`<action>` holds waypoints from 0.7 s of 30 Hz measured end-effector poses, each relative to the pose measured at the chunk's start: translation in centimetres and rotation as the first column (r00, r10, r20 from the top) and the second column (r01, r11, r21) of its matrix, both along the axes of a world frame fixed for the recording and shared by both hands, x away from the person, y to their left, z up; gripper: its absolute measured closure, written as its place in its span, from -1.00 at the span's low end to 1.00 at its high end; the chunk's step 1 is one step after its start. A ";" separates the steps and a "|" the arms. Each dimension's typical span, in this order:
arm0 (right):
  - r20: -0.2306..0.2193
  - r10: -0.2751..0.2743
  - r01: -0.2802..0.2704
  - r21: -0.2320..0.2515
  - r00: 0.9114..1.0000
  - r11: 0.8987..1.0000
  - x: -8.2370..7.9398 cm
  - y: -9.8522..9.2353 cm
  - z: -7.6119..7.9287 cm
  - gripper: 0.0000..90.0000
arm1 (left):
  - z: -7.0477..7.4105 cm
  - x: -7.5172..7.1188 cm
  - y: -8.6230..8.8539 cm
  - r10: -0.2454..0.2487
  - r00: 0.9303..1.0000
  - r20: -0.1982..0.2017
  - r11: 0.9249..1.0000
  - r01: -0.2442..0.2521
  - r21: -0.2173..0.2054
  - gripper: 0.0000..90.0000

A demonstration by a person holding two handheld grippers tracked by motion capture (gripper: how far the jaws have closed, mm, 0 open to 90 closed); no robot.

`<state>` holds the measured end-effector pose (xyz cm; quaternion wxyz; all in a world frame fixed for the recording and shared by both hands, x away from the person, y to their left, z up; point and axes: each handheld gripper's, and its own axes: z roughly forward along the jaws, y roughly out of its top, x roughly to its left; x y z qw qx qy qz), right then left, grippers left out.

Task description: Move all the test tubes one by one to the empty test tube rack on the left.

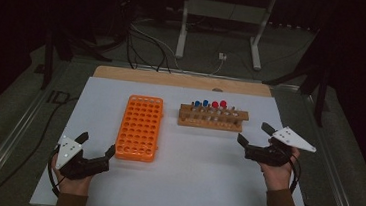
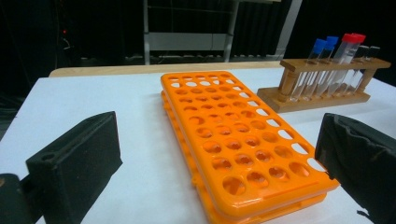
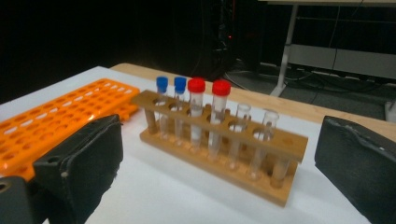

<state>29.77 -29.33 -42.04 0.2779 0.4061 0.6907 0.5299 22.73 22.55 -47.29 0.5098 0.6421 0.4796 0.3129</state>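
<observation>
The left hand-held gripper [image 1: 98, 146] is hovering low over the white counter [image 1: 201, 160] with its jaws spread wide and holding nothing, just beside the near end of the flat orange plastic rack with its grid of empty round holes [image 1: 139, 127]. The right hand-held gripper [image 1: 254, 135] is likewise gaping wide and empty, facing the wooden test-tube stand [image 1: 213, 117], near its right end but not touching it. That stand is sitting at the middle back of the counter, to the right of the orange rack, and is carrying two blue-capped tubes [image 3: 171, 105], two red-capped tubes [image 3: 208, 112] and two clear uncapped ones [image 3: 254, 135], all upright.

This looks like the approach step, with no tube lifted yet. The likely next move is for the right gripper to be closing in on one tube above the wooden rail, jaws straddling it squarely, then drawing it straight up so it is not dragging the stand or knocking its neighbours.
</observation>
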 end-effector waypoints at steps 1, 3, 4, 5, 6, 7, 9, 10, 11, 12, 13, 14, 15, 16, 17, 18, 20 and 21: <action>0.001 0.000 0.000 -0.001 1.000 1.000 0.4 0.0 0.2 -0.97 | 0.0 0.0 0.0 0.000 1.000 0.000 1.000 0.000 0.000 -0.97; -0.001 -0.007 0.007 -0.011 1.000 1.000 1.2 0.1 0.3 -0.97 | -0.1 0.0 0.0 0.006 1.000 -0.003 1.000 -0.006 0.000 -0.97; -0.008 -0.012 0.012 -0.014 1.000 1.000 1.6 0.1 0.3 -0.97 | -0.1 0.1 0.0 0.008 1.000 -0.004 1.000 -0.008 0.000 -0.97; -0.014 -0.017 0.017 -0.016 1.000 1.000 2.1 0.0 0.2 -0.97 | -0.1 0.1 0.0 0.010 1.000 -0.008 1.000 -0.010 -0.002 -0.97; -0.023 -0.023 0.023 -0.012 0.999 1.000 2.6 -0.1 0.2 -0.95 | -0.2 0.1 0.0 0.011 1.000 -0.008 1.000 -0.011 -0.003 -0.97; -0.033 -0.030 0.030 -0.003 0.999 1.000 3.0 -0.2 0.1 -0.93 | -0.2 0.1 0.0 0.011 1.000 -0.009 1.000 -0.012 -0.006 -0.97; -0.048 -0.040 0.041 0.009 0.998 0.999 3.8 -0.4 0.1 -0.90 | -0.2 0.1 0.0 0.011 1.000 -0.009 1.000 -0.011 -0.007 -0.97; -0.048 -0.040 0.041 0.009 0.998 0.999 3.8 -0.4 0.1 -0.90 | -0.3 0.1 0.1 0.010 1.000 -0.012 1.000 -0.010 -0.009 -0.97; -0.055 -0.053 0.054 0.010 0.997 0.999 4.6 -0.5 0.1 -0.86 | -0.3 0.1 0.1 0.009 1.000 -0.013 1.000 -0.009 -0.013 -0.97; -0.058 -0.061 0.062 0.006 0.996 0.998 4.9 -0.5 0.1 -0.86 | -0.3 0.1 0.1 0.011 1.000 -0.015 1.000 -0.011 -0.017 -0.97; -0.061 -0.066 0.066 0.001 0.996 0.998 5.3 -0.6 0.1 -0.85 | -0.3 0.1 0.2 0.016 1.000 -0.017 1.000 -0.017 -0.016 -0.97; -0.067 -0.070 0.070 -0.005 0.995 0.998 5.7 -0.6 0.1 -0.83 | -0.3 0.1 0.2 0.019 1.000 -0.014 1.000 -0.020 -0.018 -0.97; -0.072 -0.076 0.076 -0.011 0.994 0.997 6.0 -0.6 0.1 -0.79 | -0.3 0.1 0.2 0.019 1.000 -0.014 1.000 -0.020 -0.018 -0.97; -0.072 -0.076 0.076 -0.011 0.994 0.997 6.0 -0.6 0.1 -0.79 | -0.3 0.1 0.2 0.019 1.000 -0.014 1.000 -0.019 -0.022 -0.97; -0.076 -0.081 0.079 -0.033 0.994 0.996 6.6 -0.5 0.1 -0.75 | -0.3 0.0 0.3 0.020 1.000 -0.013 1.000 -0.020 -0.023 -0.97; -0.076 -0.081 0.079 -0.033 0.994 0.996 6.6 -0.5 0.1 -0.75 | -0.2 0.0 0.3 0.020 1.000 -0.013 1.000 -0.020 -0.023 -0.97; -0.086 -0.085 0.081 -0.044 0.993 0.996 7.6 -0.5 -0.1 -0.72 | -0.2 0.0 0.3 0.019 1.000 -0.012 1.000 -0.019 -0.024 -0.97; -0.091 -0.084 0.081 -0.039 0.992 0.996 8.0 -0.6 -0.2 -0.69 | -0.2 0.0 0.3 0.019 1.000 -0.013 1.000 -0.019 -0.025 -0.97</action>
